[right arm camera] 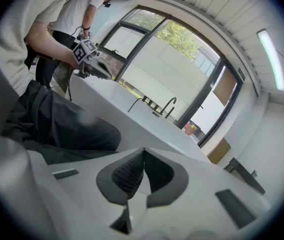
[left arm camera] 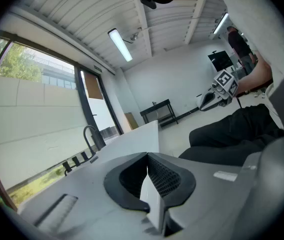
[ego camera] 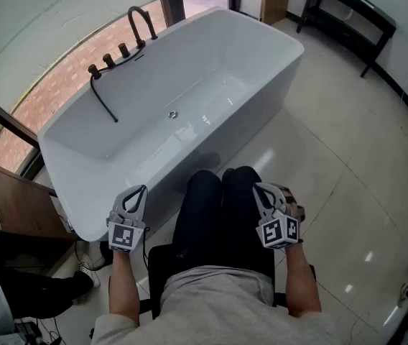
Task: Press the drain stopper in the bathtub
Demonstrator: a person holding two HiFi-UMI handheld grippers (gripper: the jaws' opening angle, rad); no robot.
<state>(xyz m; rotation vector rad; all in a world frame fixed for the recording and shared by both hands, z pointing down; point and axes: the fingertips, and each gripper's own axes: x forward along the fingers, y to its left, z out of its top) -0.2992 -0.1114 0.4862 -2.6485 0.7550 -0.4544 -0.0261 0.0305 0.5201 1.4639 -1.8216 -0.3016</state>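
A white freestanding bathtub [ego camera: 261, 38] stands ahead of me, with a small round metal drain stopper [ego camera: 172, 113] on its floor. My left gripper [ego camera: 133, 193] is held over my left knee, near the tub's front wall, jaws shut and empty. My right gripper [ego camera: 264, 192] sits by my right knee, also shut with nothing in it. In the left gripper view the left gripper [left arm camera: 147, 156] points along the tub rim [left arm camera: 132, 139]. In the right gripper view the right gripper [right arm camera: 143, 154] faces the tub edge [right arm camera: 132, 121]. Both are well short of the stopper.
A black faucet [ego camera: 141, 21] with knobs and a black hose [ego camera: 103, 99] stand on the tub's far rim. A black bench [ego camera: 351, 16] is at the back right, a wooden cabinet [ego camera: 17, 207] at the left. Another person [ego camera: 3, 293] sits at the lower left.
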